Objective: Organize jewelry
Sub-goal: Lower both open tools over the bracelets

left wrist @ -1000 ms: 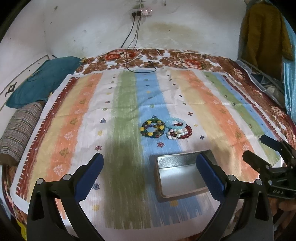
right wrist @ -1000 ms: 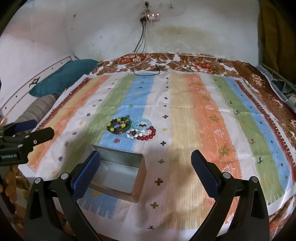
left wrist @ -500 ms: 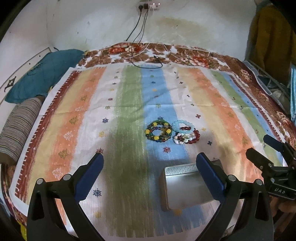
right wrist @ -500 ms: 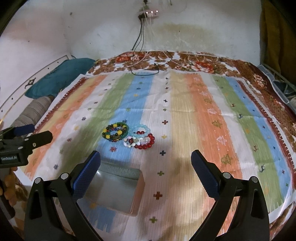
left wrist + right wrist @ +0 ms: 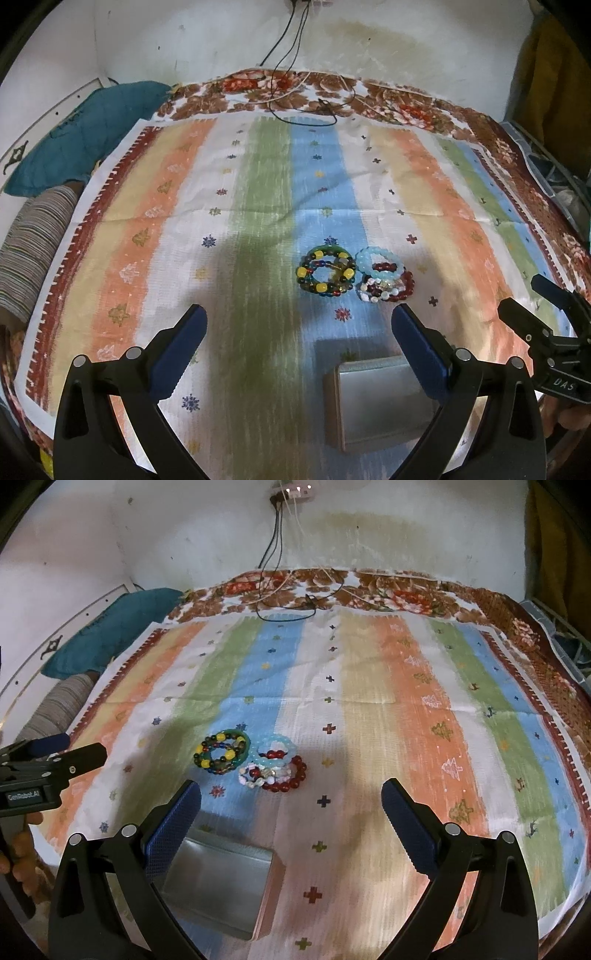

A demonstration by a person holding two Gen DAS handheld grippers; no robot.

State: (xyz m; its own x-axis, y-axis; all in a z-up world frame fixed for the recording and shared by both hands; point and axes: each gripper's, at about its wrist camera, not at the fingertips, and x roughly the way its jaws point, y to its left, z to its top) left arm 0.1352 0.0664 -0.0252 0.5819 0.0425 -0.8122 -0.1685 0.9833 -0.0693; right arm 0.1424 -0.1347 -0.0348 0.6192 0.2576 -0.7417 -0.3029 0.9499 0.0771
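- Bracelets lie heaped mid-frame on the striped cloth, beyond both my claws.
- My left gripper gapes wide, holding nothing.
- My right gripper is likewise spread, nothing between its fingers.
- Low in frame, just under them, sits the metal tin, apart from the beads.

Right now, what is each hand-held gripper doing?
Left hand-held gripper: open, holding nothing.
Right hand-held gripper: open, holding nothing.
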